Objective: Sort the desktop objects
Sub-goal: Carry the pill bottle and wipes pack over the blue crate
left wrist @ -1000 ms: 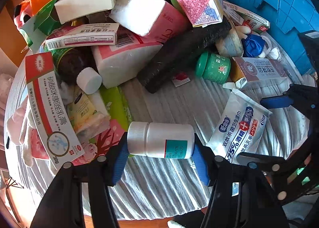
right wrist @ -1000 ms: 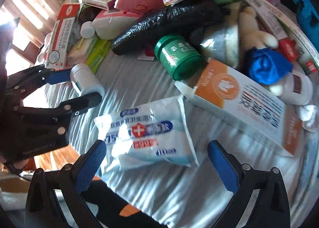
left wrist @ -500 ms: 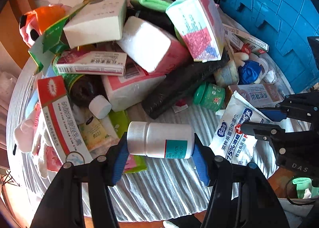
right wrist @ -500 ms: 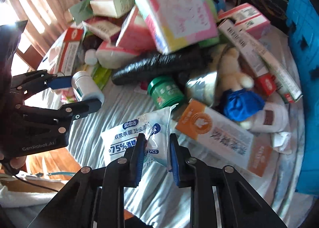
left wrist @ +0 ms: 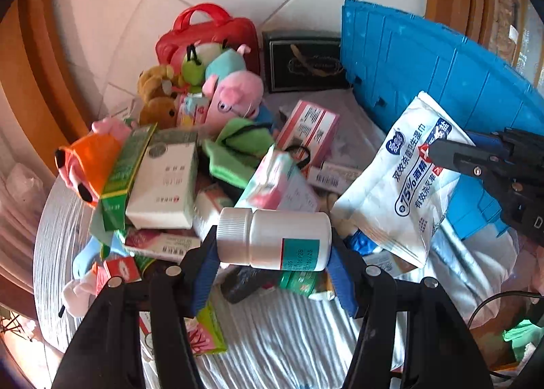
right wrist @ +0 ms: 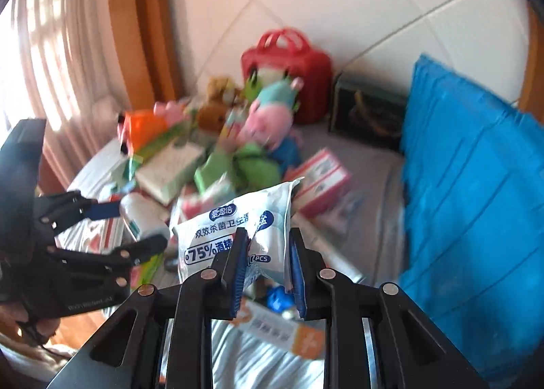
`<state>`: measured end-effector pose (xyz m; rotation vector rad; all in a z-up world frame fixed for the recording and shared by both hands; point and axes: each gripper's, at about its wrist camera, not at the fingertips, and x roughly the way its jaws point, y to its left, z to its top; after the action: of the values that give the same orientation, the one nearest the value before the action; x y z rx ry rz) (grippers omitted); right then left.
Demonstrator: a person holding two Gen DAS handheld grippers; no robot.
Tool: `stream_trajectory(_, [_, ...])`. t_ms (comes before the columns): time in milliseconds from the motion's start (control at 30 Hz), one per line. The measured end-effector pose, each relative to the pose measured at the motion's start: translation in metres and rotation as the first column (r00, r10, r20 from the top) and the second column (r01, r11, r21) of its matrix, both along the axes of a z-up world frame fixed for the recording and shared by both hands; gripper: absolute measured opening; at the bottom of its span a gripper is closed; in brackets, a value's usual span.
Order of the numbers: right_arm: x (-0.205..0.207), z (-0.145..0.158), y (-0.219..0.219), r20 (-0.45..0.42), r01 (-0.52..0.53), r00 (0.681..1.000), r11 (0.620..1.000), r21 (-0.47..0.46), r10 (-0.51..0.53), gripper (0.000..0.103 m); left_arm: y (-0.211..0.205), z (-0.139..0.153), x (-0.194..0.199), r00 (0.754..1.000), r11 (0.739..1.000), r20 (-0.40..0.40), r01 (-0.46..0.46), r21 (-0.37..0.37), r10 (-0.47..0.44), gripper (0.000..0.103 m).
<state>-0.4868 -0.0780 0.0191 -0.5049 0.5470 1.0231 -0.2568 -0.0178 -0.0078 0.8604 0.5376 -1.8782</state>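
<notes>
Right wrist: wipes pack (right wrist: 234, 229) reading "75%".

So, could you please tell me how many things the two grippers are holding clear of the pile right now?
2. The left gripper holds a white pill bottle sideways between its fingers; the right gripper pinches a white wipes packet beside the blue crate. Neither appears to hold anything else.

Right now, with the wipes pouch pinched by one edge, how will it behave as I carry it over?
The wipes pouch looks soft and floppy: it creases where the right hand-held gripper pinches it. Most of it sticks out unsupported, so it may swing or sag. Its film looks glossy, so it could slip from the pads.
</notes>
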Motion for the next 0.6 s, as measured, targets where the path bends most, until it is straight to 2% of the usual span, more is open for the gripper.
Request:
stream_trajectory(133, [0.002, 0.058, -0.012, 0.095, 0.011, 0.995, 0.996, 0.09, -0.019, 0.023, -0.012, 0.049, -0.039, 0.998, 0.995, -0.041, 0.034, -0.097, -0.039, 0.058])
stream_trajectory(267, [0.014, 0.109, -0.06, 0.134, 0.029, 0.989, 0.979, 0.202, -0.057, 0.023, -0.004, 0.097, -0.074, 0.991, 0.975, -0.088, 0.077, -0.208, -0.097, 0.058])
stream_trajectory(400, [0.03, 0.144, -0.114, 0.174, 0.077, 0.976, 0.952, 0.295, -0.133, 0.023, 0.004, 0.136, -0.117, 0.98, 0.949, -0.116, 0.123, -0.291, -0.162, 0.058])
stream_trajectory(600, [0.082, 0.176, -0.181, 0.264, 0.225, 0.91, 0.914, 0.338, -0.321, 0.023, 0.017, 0.177, -0.195, 0.956, 0.922, -0.153, 0.186, -0.341, -0.249, 0.058])
